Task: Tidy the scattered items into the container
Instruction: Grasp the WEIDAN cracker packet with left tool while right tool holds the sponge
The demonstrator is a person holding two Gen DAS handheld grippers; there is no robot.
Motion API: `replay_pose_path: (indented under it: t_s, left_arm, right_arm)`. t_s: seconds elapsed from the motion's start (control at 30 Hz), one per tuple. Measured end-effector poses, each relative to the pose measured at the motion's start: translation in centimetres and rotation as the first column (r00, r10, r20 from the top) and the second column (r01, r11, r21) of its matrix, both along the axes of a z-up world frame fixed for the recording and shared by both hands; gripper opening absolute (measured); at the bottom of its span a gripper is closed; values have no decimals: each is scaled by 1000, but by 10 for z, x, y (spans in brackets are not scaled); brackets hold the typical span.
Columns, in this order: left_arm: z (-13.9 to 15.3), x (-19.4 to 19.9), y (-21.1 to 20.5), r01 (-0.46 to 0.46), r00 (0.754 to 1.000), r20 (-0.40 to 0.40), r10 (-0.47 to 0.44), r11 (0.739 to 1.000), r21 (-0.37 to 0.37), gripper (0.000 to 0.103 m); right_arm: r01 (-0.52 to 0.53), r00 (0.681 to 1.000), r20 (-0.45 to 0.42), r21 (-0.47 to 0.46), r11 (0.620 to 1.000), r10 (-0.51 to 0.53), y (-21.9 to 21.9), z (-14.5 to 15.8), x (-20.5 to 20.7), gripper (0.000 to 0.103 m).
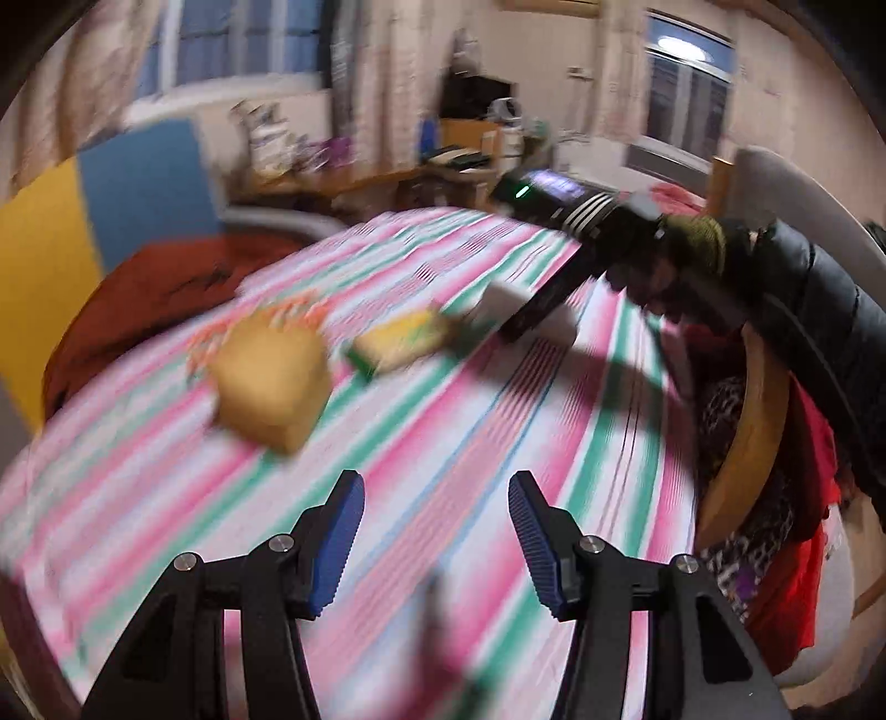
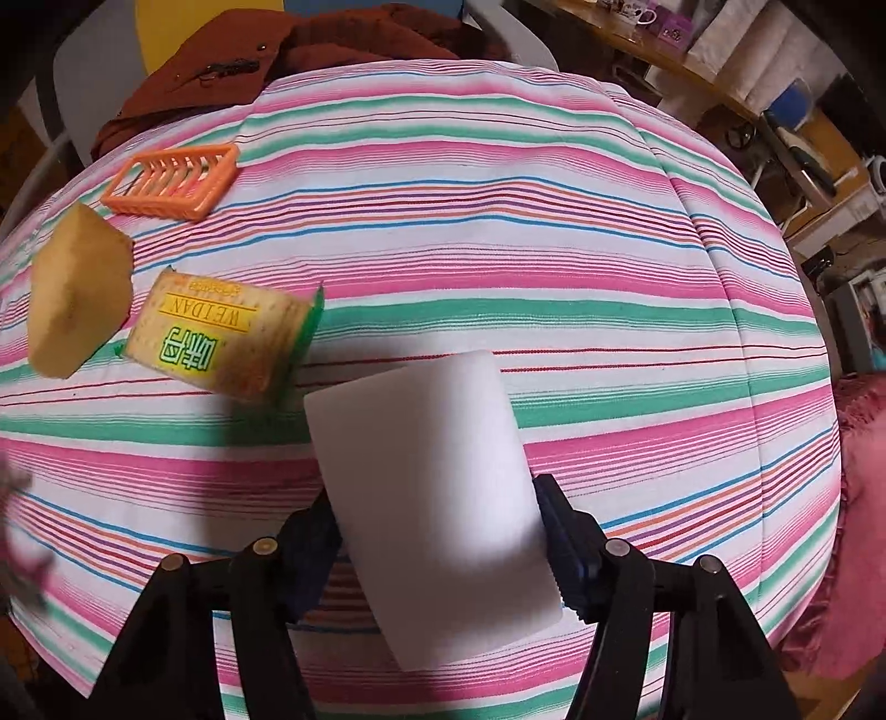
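white block: one white foam block [image 2: 432, 498] is seen in the right wrist view, lying on the striped cloth and clamped between the two blue pads of the right gripper [image 2: 443, 548].
right gripper: its pads are pressed against the block's two long sides; in the left wrist view the same tool [image 1: 545, 302] is seen from outside, angled steeply down onto the block [image 1: 501, 302], carried by one gloved hand [image 1: 684, 260].
left gripper: one left gripper [image 1: 437, 531] is shown with its two blue pads spread apart, only striped cloth seen between them, nothing held.
packet: one yellow and green packet [image 2: 221, 338] printed "weidan" is laid just beside the block's far left corner; whether they touch cannot be told.
sponge: one tan sponge [image 2: 77, 291] is laid just left of the packet, its edge close to or against it.
container: one orange slatted tray [image 2: 171, 180] is set beyond the sponge and packet, well apart from the block, with nothing inside it.
cloth: one pink, green and white striped cloth [image 2: 498, 232] is spread under all four things.
surroundings: one rust-coloured garment [image 2: 310, 50] is bunched past the far edge of the cloth; the left wrist view is heavily blurred, so small detail there cannot be told.
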State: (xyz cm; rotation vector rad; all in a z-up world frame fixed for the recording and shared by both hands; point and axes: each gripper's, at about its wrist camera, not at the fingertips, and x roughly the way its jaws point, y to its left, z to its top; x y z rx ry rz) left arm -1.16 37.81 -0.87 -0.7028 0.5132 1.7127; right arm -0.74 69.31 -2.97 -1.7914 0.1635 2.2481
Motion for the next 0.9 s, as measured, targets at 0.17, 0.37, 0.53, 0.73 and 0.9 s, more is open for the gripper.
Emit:
replay_pose_path:
  t_s: [0.17, 0.37, 0.53, 0.73, 0.9]
  left_arm:
    - [8, -15, 62, 140, 987, -73, -144, 988, -59, 57]
    - [-9, -33, 122, 231, 964, -91, -248, 959, -164, 58]
    - [-29, -46, 147, 250, 948, -126, -291, 931, -267, 59]
    - [-37, -57, 163, 306, 931, -98, -351, 899, -312, 61]
    - [-48, -62, 167, 345, 917, -66, -393, 866, -363, 70]
  right_arm:
    - [-10, 1000, 6, 0, 1000, 10, 9, 1, -5, 67]
    - [-24, 1000, 11, 0, 1000, 24, 12, 5, -5, 67]
    - [-34, 999, 18, 2, 999, 34, 5, 1, -18, 68]
    - [-48, 999, 22, 20, 999, 48, 2, 4, -19, 69]
    - [-51, 998, 23, 24, 998, 50, 0, 5, -18, 69]
